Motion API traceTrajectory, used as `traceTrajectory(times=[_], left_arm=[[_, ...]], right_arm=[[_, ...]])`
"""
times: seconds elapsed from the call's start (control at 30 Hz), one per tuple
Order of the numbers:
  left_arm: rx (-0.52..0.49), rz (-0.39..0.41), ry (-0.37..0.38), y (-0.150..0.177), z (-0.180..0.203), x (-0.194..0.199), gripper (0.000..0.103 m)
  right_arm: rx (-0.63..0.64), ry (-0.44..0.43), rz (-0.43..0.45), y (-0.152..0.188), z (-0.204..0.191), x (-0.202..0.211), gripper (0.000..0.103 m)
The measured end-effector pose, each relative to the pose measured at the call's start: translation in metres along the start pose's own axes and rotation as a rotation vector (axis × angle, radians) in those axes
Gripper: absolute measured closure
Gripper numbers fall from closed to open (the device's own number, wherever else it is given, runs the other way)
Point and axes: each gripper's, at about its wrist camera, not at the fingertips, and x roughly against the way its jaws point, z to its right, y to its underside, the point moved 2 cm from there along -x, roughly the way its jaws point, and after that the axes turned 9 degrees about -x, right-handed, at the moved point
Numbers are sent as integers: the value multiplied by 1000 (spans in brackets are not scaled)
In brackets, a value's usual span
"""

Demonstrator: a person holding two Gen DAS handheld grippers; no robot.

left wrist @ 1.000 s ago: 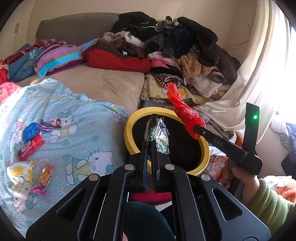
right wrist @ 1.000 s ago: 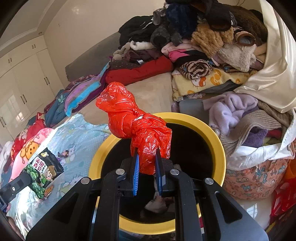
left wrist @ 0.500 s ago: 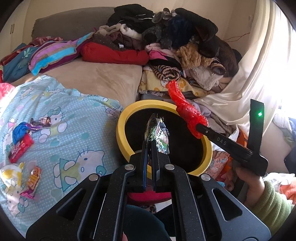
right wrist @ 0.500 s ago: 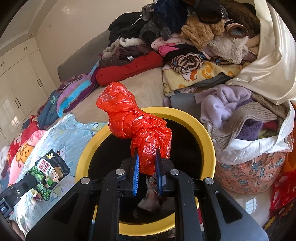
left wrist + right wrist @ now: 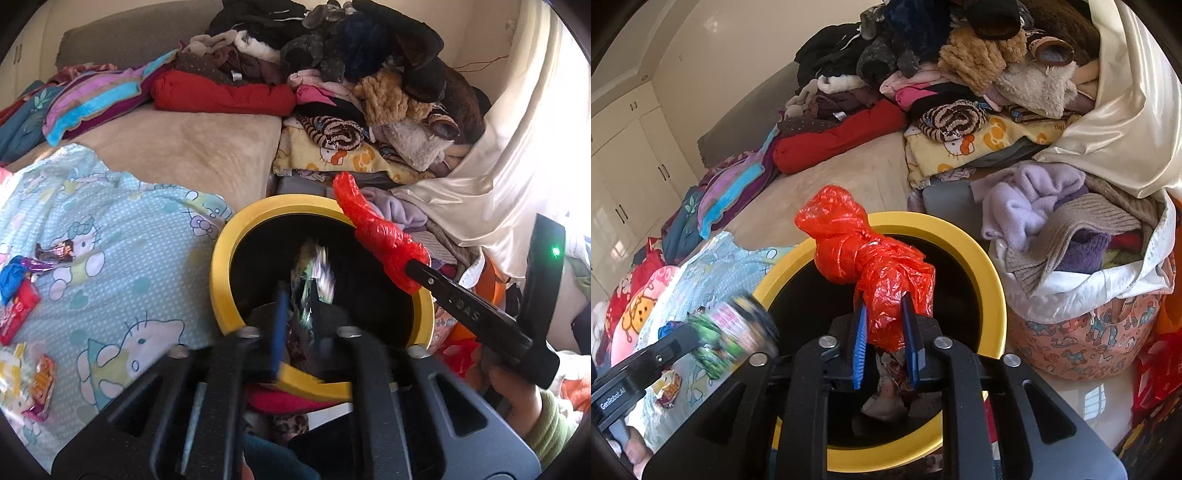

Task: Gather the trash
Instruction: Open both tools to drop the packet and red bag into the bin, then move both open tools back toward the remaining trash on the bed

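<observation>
On the pale blue cartoon-print bedsheet at the far left, several small bright wrappers lie well apart from both tools. The left gripper hangs over the black, yellow-rimmed round trash bin; its fingers now stand apart, and the green printed snack packet between them is blurred, long axis upright, seemingly dropping into the bin mouth directly below. Half a second ago those fingers were pinched on the packet. To the right, the right gripper has its blue-padded fingers clamped on the base of a crumpled red plastic bag, which leans up and away over the bin's far rim; that hold is unchanged. The bin has come nearer.
</observation>
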Motion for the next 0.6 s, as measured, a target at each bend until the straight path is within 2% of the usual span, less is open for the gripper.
traceTrajectory(times=[0.07, 0.1, 0.17, 0.2, 0.27, 0.37, 0.6], left_arm=[[10, 1, -7, -1, -2, -1, 65], [17, 5, -6, -1, -3, 0, 62], [20, 18, -13, 0, -3, 3, 47], [19, 24, -21, 1, -3, 5, 42], [25, 37, -32, 3, -5, 10, 25], [64, 62, -24, 5, -11, 17, 11], [58, 90, -81, 6, -17, 31, 11]], right_arm=[[-10, 3, 1, -1, 2, -1, 77], [-16, 3, 3, -1, 4, -1, 75], [-24, 6, 5, -1, 6, -2, 72], [-29, 7, 7, -2, 7, -2, 68], [-39, 11, 13, -2, 9, -2, 63], [-42, 13, 21, -2, 9, -2, 54], [-29, 7, 46, -2, 3, 2, 36]])
